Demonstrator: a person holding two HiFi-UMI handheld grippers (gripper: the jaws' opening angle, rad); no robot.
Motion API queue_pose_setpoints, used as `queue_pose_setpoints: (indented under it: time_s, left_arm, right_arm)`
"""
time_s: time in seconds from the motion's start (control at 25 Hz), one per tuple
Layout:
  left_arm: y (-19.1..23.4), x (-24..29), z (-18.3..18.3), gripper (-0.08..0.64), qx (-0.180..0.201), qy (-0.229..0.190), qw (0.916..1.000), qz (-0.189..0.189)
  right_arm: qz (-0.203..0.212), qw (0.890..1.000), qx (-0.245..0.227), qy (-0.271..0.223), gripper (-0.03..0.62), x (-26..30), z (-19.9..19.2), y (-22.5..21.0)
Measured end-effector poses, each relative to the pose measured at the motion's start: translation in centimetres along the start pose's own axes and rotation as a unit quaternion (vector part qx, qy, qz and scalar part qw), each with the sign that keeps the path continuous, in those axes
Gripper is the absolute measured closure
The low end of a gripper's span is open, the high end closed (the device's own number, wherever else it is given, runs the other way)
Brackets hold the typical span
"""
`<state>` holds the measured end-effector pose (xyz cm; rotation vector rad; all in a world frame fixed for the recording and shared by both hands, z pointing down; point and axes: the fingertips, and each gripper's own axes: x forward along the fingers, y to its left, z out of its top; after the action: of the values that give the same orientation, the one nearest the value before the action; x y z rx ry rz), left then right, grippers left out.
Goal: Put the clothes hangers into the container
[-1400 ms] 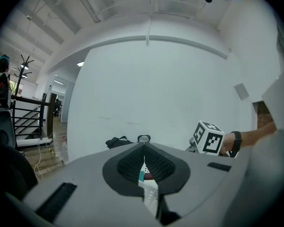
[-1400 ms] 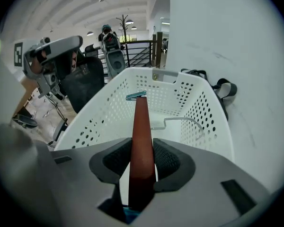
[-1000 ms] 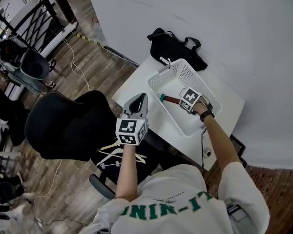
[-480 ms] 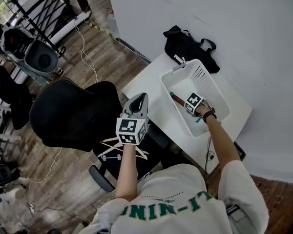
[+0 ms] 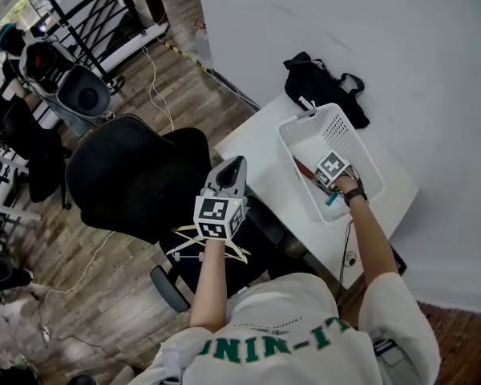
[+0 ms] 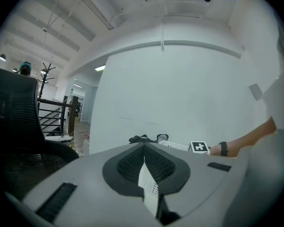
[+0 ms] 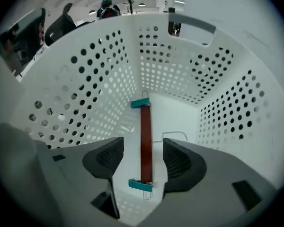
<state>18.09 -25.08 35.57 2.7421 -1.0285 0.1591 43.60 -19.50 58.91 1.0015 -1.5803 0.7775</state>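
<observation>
- Spare hangers (image 5: 199,249): a pale, overlapped pile on the seat of the black chair (image 5: 136,175), directly under the left gripper.
  - Risk: the arms and hooks look interlocked, so lifting one could drag a neighbour off the seat.
  - Long axes run roughly across the head view. Hook direction cannot be told.
- Left gripper (image 5: 233,167): jaws pressed together with nothing between them, held near level above the chair and pointing toward the table (image 5: 252,155).
  - Risk: it must open before it can take anything. A closed nose pushed into the pile would only scatter it.
- Basket (image 5: 303,120): white and perforated, set on the table.
  - Risk: it looks light, so a gripper catching a wall on withdrawal could shove it.
- Right gripper (image 7: 142,157): pointing steeply down inside the basket. Its jaws have just been opening and now stand wide, straddling the hanger without pressing it.
- Hanger in basket (image 7: 146,136): a red-brown bar with a teal clip at each end, apparently flat on the basket floor.
  - Its long axis runs straight away between the jaws toward the far wall, and the wire hook sticks out to the right.
  - Risk: a clip or the hook could snag a jaw and ride back out.
- Black bag (image 5: 321,83): beyond the basket, not involved.
</observation>
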Motion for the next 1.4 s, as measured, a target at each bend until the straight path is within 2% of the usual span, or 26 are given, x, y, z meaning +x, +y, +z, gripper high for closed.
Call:
queue_pose_setpoints:
  time_s: [0.28, 0.56, 0.8, 1.0, 1.16, 1.4]
  left_arm:
    - [-0.5, -4.3, 1.1, 0.546, 0.017, -0.013, 0.9997, 0.013]
    - [-0.6, -10.0, 2.4, 0.546, 0.027, -0.032, 0.9985, 0.034]
    - [-0.1, -15.4, 2.9, 0.546, 0.023, -0.045, 0.9967, 0.063]
    - [0.8, -20.2, 2.5, 0.546, 0.017, -0.052, 0.9937, 0.098]
    - [1.6, -23.9, 1.9, 0.546, 0.011, -0.054, 0.9905, 0.126]
    - [3.9, -28.8, -1.7, 0.546, -0.004, -0.045, 0.9838, 0.174]
  right_arm:
    - [-0.027, 0.996, -0.009, -0.089, 0.302, -6.6, 2.3, 2.4]
    - [-0.05, 0.978, -0.023, -0.199, 0.302, -14.7, 5.7, 7.0]
    - [-0.02, 0.958, -0.05, -0.282, 0.302, -19.9, 9.0, 14.5]
    - [0.004, 0.939, -0.082, -0.333, 0.31, -22.1, 11.2, 21.5]
    - [0.021, 0.928, -0.102, -0.359, 0.316, -22.9, 12.6, 26.8]
    - [0.062, 0.919, -0.12, -0.371, 0.321, -20.4, 13.6, 33.7]
